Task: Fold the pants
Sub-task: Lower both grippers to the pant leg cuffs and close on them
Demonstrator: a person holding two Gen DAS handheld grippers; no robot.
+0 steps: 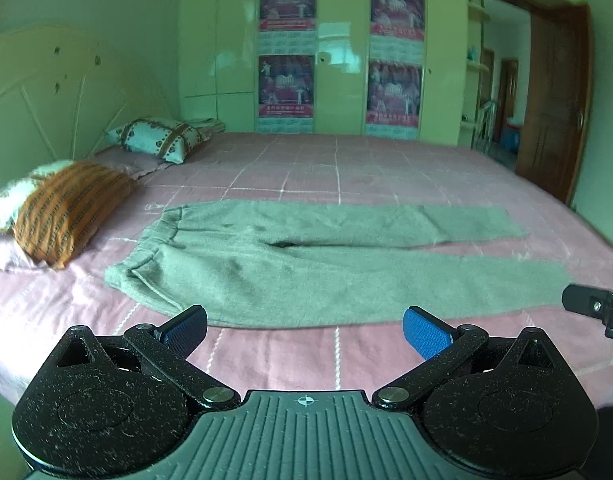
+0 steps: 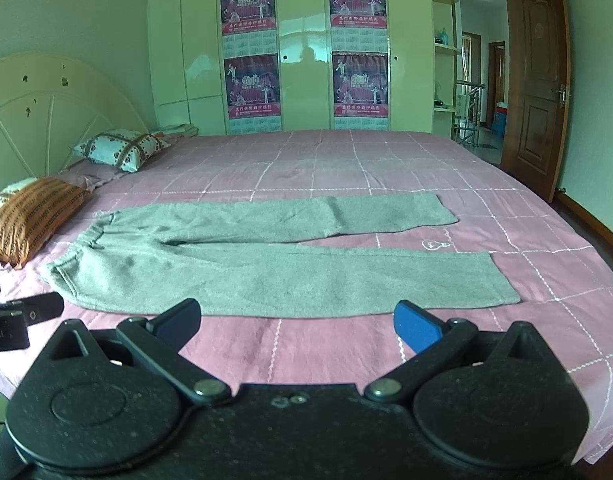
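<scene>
Left wrist view: the left hand-held gripper (image 1: 304, 330) gapes empty just short of the pants (image 1: 306, 264), which lie flat on the bed (image 1: 346, 168). A shallow pinch may catch only one layer.

Right wrist view: the right hand-held gripper (image 2: 296, 322) is likewise released; uneven lifting could skew the legs.

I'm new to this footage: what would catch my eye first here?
The grey pants lie spread flat across the pink bedspread, waistband toward the orange pillow at left. Both open grippers, left and right, hover near the closer leg. Four posters hang on the wardrobe behind.
</scene>
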